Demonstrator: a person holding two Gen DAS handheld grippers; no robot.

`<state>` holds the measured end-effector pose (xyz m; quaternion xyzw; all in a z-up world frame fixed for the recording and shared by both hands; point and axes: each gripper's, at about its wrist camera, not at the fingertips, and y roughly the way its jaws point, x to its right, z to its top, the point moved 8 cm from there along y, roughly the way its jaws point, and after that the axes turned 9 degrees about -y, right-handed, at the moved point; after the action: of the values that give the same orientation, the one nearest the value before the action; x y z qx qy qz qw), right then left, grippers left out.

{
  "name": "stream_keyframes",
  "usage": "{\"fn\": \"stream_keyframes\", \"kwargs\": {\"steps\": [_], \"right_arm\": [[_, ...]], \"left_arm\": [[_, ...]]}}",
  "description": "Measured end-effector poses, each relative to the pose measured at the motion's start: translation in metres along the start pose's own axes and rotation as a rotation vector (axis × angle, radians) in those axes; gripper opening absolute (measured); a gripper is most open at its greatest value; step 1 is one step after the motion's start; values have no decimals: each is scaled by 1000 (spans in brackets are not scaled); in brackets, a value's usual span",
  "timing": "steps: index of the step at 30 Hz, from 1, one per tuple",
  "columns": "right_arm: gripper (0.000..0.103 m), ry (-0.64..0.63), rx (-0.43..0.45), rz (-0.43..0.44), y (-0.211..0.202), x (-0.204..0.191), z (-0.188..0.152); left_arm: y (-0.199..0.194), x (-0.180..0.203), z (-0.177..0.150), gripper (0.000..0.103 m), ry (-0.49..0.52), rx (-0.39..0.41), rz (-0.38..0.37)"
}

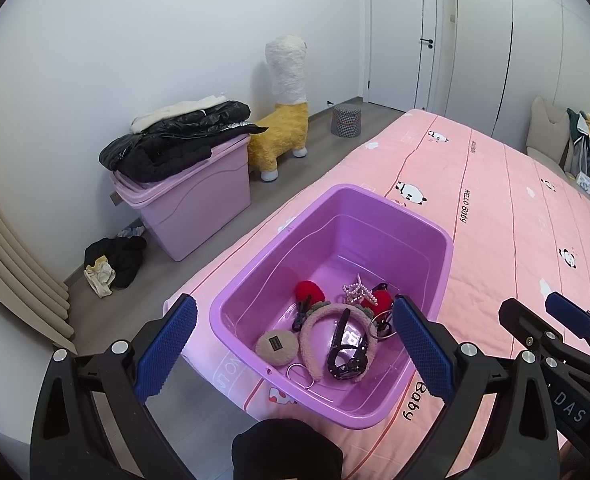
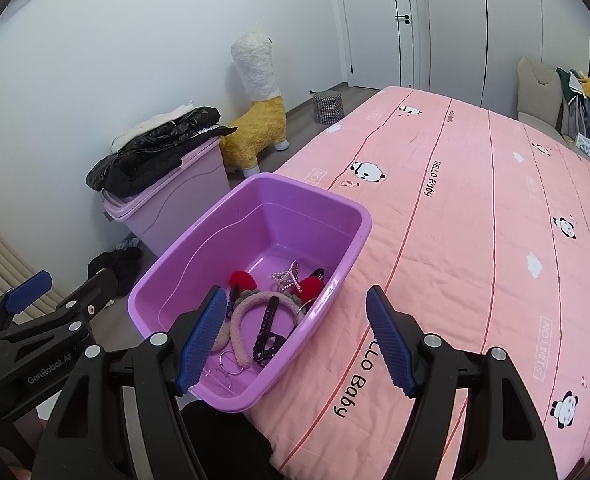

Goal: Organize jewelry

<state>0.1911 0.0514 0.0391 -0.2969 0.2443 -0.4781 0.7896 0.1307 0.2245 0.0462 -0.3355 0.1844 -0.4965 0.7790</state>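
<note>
A purple plastic bin (image 1: 435, 236) (image 2: 351, 208) sits on the near left corner of the pink bed. Inside lie a beige fuzzy headband (image 1: 315, 328) (image 2: 241, 312), a black strap (image 1: 341, 340) (image 2: 269, 324), red pompoms (image 1: 309, 290) (image 2: 241, 279), a pearl piece (image 1: 357, 290) (image 2: 289, 278), metal rings (image 1: 299, 372) (image 2: 231, 360) and a beige round puff (image 1: 276, 347). My left gripper (image 1: 295, 348) is open and empty, above the bin's near end. My right gripper (image 2: 295, 338) is open and empty, over the bin's right rim.
The pink bed cover (image 1: 515, 208) (image 2: 475, 220) stretches right. On the floor to the left stand a lilac storage box (image 1: 199, 204) with black jackets (image 1: 175, 140) on top, a yellow alpaca toy (image 1: 283, 120), a checked stool (image 1: 347, 120) and a clothes heap (image 1: 115, 260).
</note>
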Motion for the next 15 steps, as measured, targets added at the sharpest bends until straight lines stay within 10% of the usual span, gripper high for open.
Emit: {"fn": "stream_keyframes", "kwargs": {"steps": [15], "right_arm": [[69, -10, 8, -16, -4, -3, 3]], "left_arm": [[3, -2, -2, 96, -1, -6, -15]]}}
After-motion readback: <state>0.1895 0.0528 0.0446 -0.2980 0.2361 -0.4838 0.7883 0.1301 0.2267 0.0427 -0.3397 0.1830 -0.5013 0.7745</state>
